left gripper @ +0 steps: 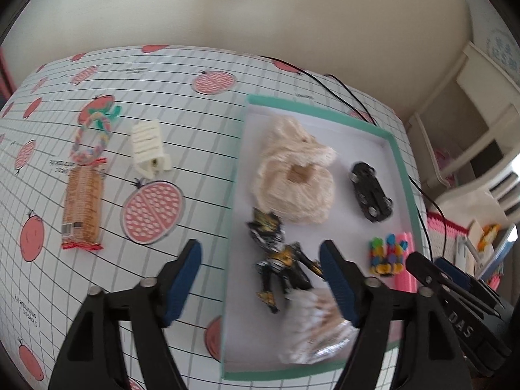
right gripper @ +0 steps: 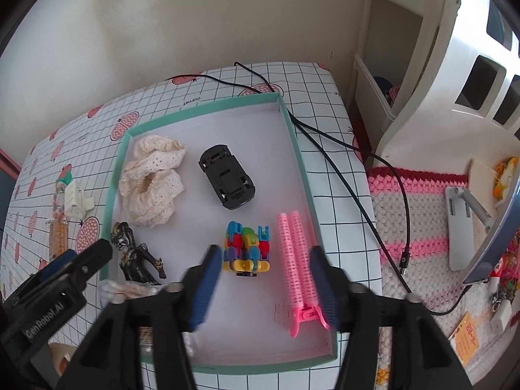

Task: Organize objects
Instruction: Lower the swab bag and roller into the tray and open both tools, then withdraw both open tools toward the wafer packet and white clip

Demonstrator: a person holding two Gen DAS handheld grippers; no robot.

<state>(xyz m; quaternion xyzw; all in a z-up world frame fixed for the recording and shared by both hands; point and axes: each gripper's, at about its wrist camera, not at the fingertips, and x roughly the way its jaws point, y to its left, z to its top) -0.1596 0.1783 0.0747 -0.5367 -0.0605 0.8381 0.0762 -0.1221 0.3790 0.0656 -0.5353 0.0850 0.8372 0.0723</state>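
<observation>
While nothing is held between its blue pads, the left gripper (left gripper: 260,279) is kept spread wide above the near left edge of the teal-rimmed box (left gripper: 403,162), a stance judged to suit a fresh reach rather than a carry. The right gripper (right gripper: 263,287) is likewise spread and empty, poised over the near right part of the box, its pads flanking the multicoloured block toy (right gripper: 247,250) and the pink hair roller clip (right gripper: 294,256) without touching either.

Inside the box, sorted items are laid apart so that each can be seen: the black-and-gold figure (left gripper: 279,260) near the left wall, a cream lace scrunchie (left gripper: 295,175) behind it, an overturned black toy car (left gripper: 370,191) toward the far right, and a crinkled clear packet (left gripper: 318,328) at the near edge.

Outside the box, on the grid-patterned tablecloth (left gripper: 195,123), three things are left to be gathered, it is judged: a wrapped biscuit pack (left gripper: 83,204), a white plastic clip (left gripper: 149,149), and a pastel rope ring (left gripper: 89,136). These lie on the left side, so the left gripper is considered the better placed for them.
</observation>
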